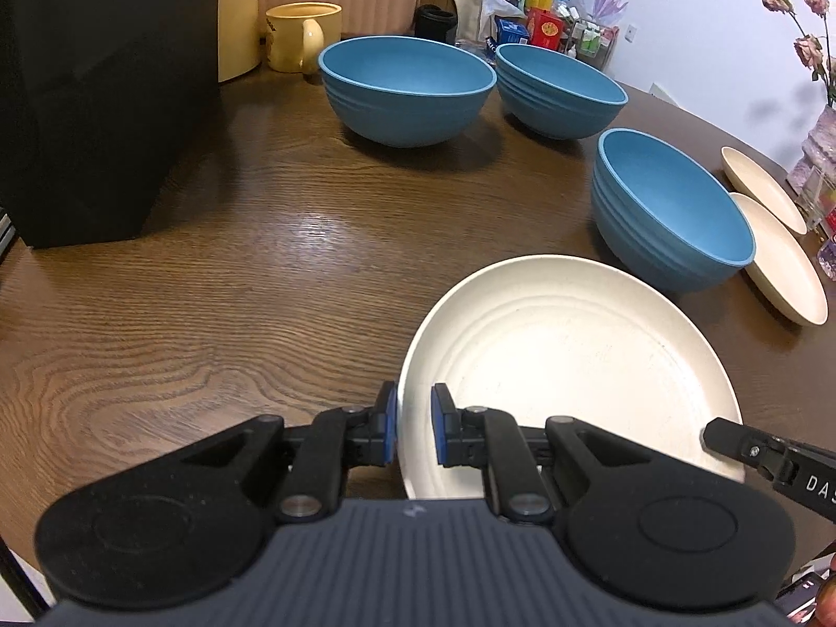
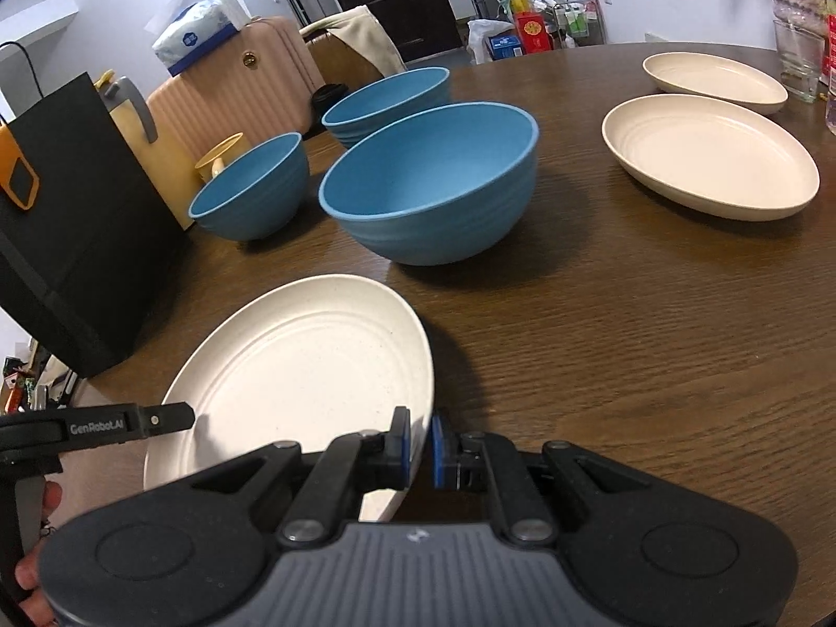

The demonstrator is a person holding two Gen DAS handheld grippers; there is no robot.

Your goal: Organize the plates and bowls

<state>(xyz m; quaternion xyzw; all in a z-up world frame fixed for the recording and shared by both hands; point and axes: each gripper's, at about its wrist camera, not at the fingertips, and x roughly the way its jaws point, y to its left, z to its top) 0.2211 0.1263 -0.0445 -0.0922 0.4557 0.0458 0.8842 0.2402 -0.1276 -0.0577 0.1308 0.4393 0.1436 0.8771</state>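
A cream plate point(image 1: 575, 366) sits near the front of the brown table; it also shows in the right wrist view point(image 2: 303, 381). My left gripper point(image 1: 414, 431) straddles its left rim, jaws narrowly apart. My right gripper point(image 2: 420, 449) straddles its right rim, jaws nearly closed on it; its finger shows in the left wrist view point(image 1: 731, 441). Three blue bowls point(image 1: 407, 89) point(image 1: 561, 89) point(image 1: 674, 209) stand beyond. Two more cream plates point(image 2: 710, 154) point(image 2: 716, 76) lie at the far right.
A black box point(image 1: 94, 89) stands at the left. A yellow mug point(image 1: 303, 34) sits behind the bowls. A glass point(image 2: 797, 60) and a vase with dried flowers point(image 1: 815, 157) stand at the far right. Bare wood table point(image 1: 235, 271) lies left of the plate.
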